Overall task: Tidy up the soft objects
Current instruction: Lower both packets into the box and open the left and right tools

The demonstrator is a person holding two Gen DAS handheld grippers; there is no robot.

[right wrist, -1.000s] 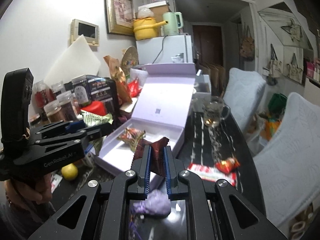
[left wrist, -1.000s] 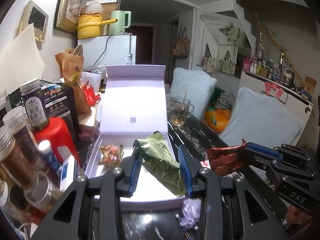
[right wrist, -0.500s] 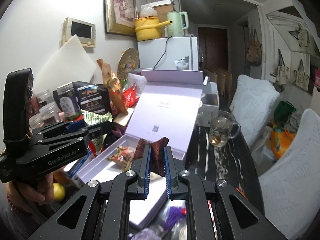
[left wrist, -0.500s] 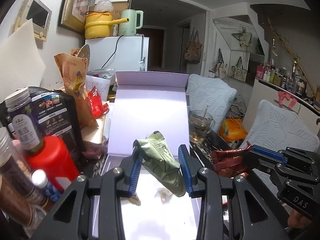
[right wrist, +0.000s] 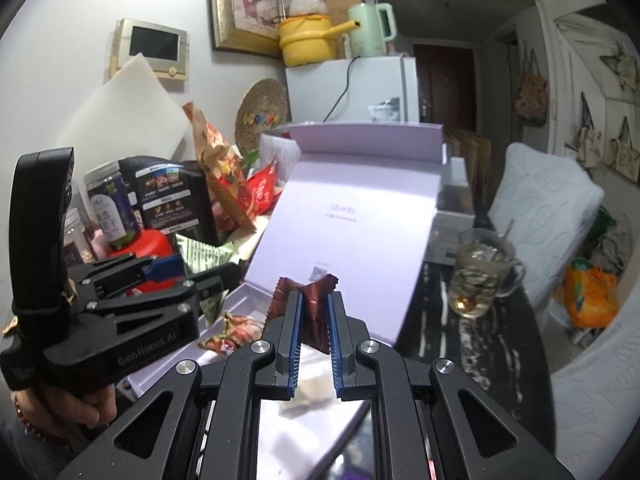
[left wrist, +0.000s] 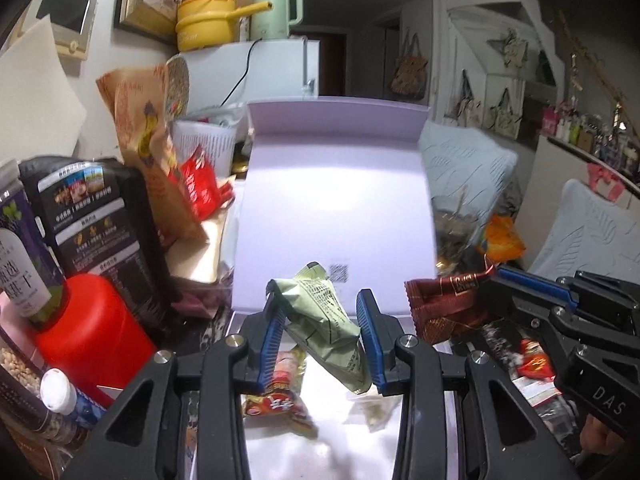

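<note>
glass mug point(right wrist: 482, 276) clear only in right view, left blurred

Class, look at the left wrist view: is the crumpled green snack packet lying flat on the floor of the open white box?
No: the crumpled green snack packet hangs between the left gripper's blue fingers, above the open white box.

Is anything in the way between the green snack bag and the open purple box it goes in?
Nothing visible blocks it. The green snack bag, held by the left gripper, hangs over the open box. Below it lie a red snack packet and a pale wrapper, with bare floor beside them.
</note>
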